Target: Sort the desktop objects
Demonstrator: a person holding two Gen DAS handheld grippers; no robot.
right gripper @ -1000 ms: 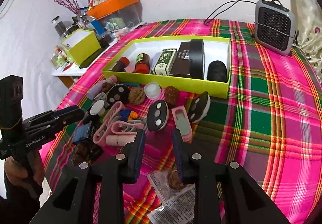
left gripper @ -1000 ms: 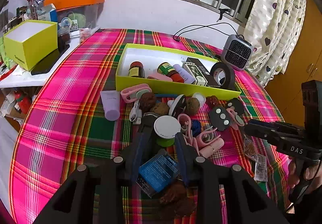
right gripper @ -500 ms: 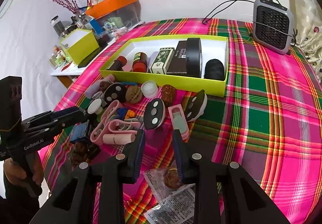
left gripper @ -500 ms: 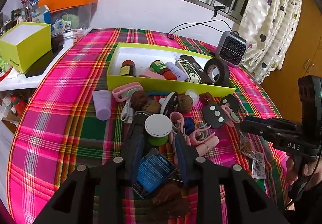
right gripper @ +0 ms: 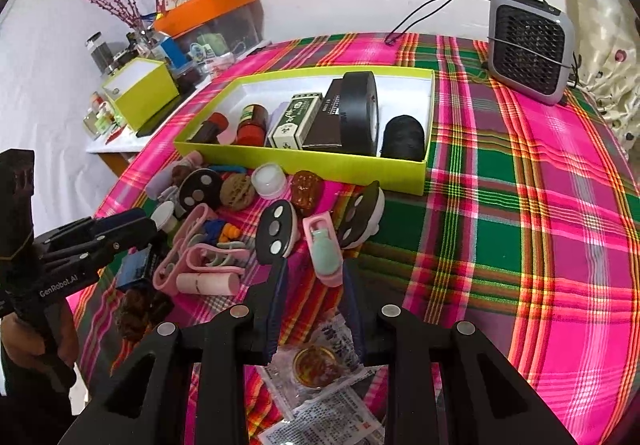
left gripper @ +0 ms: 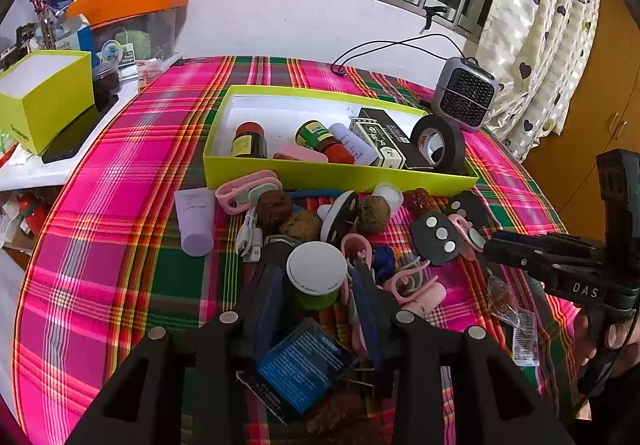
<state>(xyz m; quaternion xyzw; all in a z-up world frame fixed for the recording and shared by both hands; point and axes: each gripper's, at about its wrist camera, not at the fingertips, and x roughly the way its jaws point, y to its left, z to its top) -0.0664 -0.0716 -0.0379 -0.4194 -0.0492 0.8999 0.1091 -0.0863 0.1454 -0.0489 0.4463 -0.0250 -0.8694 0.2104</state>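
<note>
A heap of small items lies on the plaid cloth in front of the lime-green tray (left gripper: 320,177) (right gripper: 304,161), which holds bottles, boxes and a black tape roll. My left gripper (left gripper: 318,265) (right gripper: 148,225) hovers over the heap's near side. Its jaws are opening, with a green jar with a white lid (left gripper: 316,273) between the fingertips, untouched by the pads. A blue packet (left gripper: 304,361) lies further back between the fingers. My right gripper (right gripper: 314,265) (left gripper: 492,245) is open, its fingertips on either side of the near end of a pink clip (right gripper: 324,245) without pressing it.
Black key fobs (right gripper: 276,229), walnuts (left gripper: 374,209), a lilac tube (left gripper: 194,221) and more pink clips crowd the heap. Snack packets (right gripper: 320,369) lie under the right gripper. A grey fan heater (right gripper: 528,49) stands at the back right. A lime box (left gripper: 44,97) sits on a side table.
The left gripper's jaws have spread a little wider around the jar and the blue packet. The right gripper has stayed as it was.
</note>
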